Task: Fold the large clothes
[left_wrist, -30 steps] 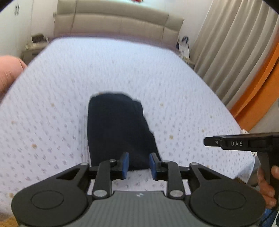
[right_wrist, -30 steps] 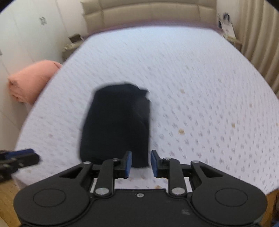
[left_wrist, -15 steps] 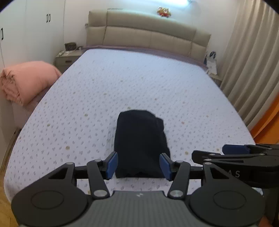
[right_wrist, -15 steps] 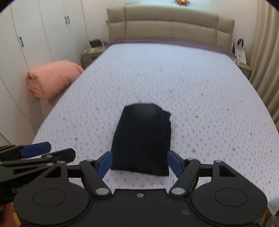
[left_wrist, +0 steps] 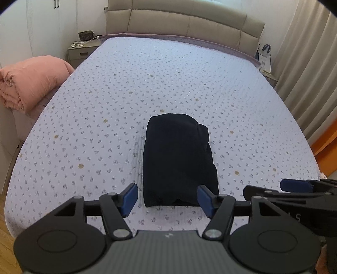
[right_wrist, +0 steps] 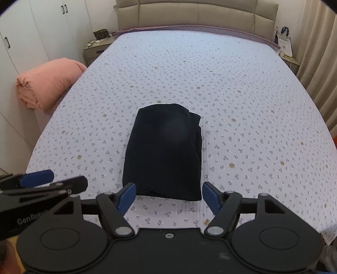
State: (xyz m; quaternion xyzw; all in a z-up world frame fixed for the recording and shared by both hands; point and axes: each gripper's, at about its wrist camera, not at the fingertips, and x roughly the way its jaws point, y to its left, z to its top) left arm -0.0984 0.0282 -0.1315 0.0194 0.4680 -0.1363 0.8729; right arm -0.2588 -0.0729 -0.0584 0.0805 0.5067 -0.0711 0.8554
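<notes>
A dark navy garment lies folded into a compact rectangle on the bed, near its front edge; it also shows in the right wrist view. My left gripper is open and empty, held back above the bed's near edge in front of the garment. My right gripper is open and empty too, at about the same distance. Each gripper shows at the edge of the other's view: the right one in the left wrist view, the left one in the right wrist view.
The bed has a pale floral quilted cover and a beige headboard. A rolled pink duvet lies off its left side. A nightstand and white wardrobes stand left, curtains right. Wooden floor lies below.
Both grippers have opened wide and pulled back and up from the garment's near edge. The garment now lies free and looks smaller and farther off.
</notes>
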